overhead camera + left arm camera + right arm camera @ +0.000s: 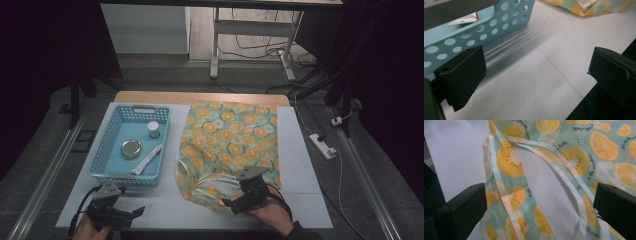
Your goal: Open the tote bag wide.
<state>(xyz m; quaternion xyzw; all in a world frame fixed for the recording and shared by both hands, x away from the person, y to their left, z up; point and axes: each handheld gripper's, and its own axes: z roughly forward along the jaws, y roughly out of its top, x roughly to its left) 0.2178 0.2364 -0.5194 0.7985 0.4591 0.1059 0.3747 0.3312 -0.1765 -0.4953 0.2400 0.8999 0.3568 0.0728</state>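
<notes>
1. Fabric bag point(230, 145) with an orange-slice print lies flat at the centre of the high view, its long axis running from the top of the frame down toward the bottom; its mouth and pale handles point(210, 181) point at the bottom edge, toward the person.
2. In the right gripper view the handles point(541, 157) loop across the white table, with bare table showing through the loop.
3. The right gripper point(240, 200) sits at the bag's lower edge, jaws spread wide to either side of the handles and gripping nothing (cloth lies between them, unpinched).
4. The left gripper point(120, 212) hovers at the lower left of the high view, just below the blue basket point(107, 145), jaws also wide apart and empty.
5. The basket holds a round tin point(131, 148), a small jar point(153, 129) and a sachet point(147, 159).
6. Risk, as I judge it: closing here could catch a single strap or both layers of cloth together, so the mouth would stay shut or the bag would drag across the smooth table point(300, 165).
7. Thin cloth may also slip from the pads point(461, 207) if pinched too near the edge.
</notes>
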